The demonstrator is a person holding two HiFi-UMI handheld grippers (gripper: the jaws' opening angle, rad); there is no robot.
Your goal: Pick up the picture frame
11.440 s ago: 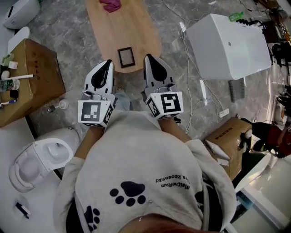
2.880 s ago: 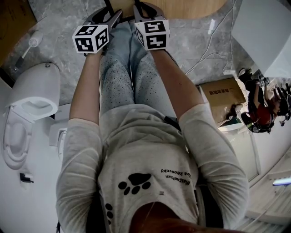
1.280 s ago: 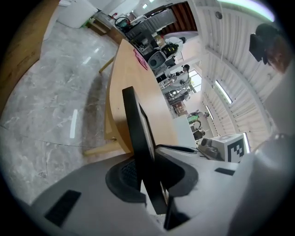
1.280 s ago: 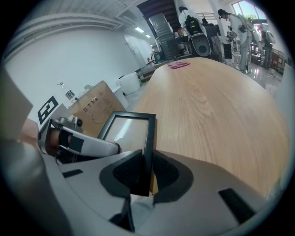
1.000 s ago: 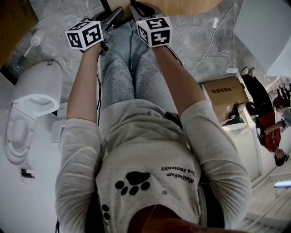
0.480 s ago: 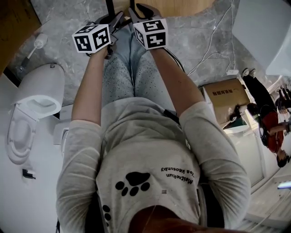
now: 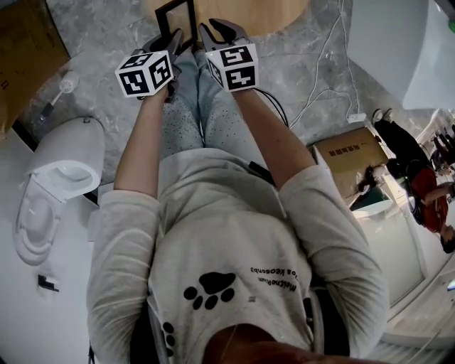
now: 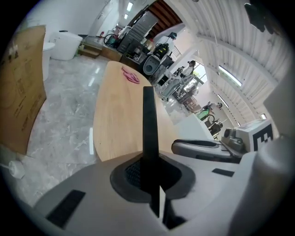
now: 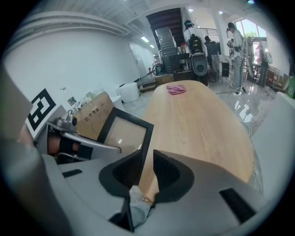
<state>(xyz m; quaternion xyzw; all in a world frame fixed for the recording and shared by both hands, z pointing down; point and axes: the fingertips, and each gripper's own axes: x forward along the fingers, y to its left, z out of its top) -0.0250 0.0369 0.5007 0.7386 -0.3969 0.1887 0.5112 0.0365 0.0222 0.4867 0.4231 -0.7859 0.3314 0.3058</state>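
A black picture frame (image 7: 175,15) with a pale centre stands upright between my two grippers, above the near end of the wooden table (image 7: 274,14). My left gripper (image 7: 174,41) is shut on the frame's edge. In the left gripper view that frame (image 8: 148,124) shows edge-on, a thin black bar pinched between the pads of my left gripper (image 8: 150,167). My right gripper (image 7: 213,30) sits at the frame's right side. Its jaws have just been closing. In the right gripper view the frame (image 9: 123,133) has its right edge inside my right gripper (image 9: 146,162), with table showing in the gap.
A pink cloth (image 9: 176,89) lies at the table's far end. A white toilet (image 7: 60,178) and a toilet brush (image 7: 62,87) are on the left. A cardboard box (image 7: 352,153), cables (image 7: 334,64) and a white cabinet (image 7: 398,43) are on the right.
Both grippers have risen, and the frame has come up with them. More of the frame now shows at the top of the head view.
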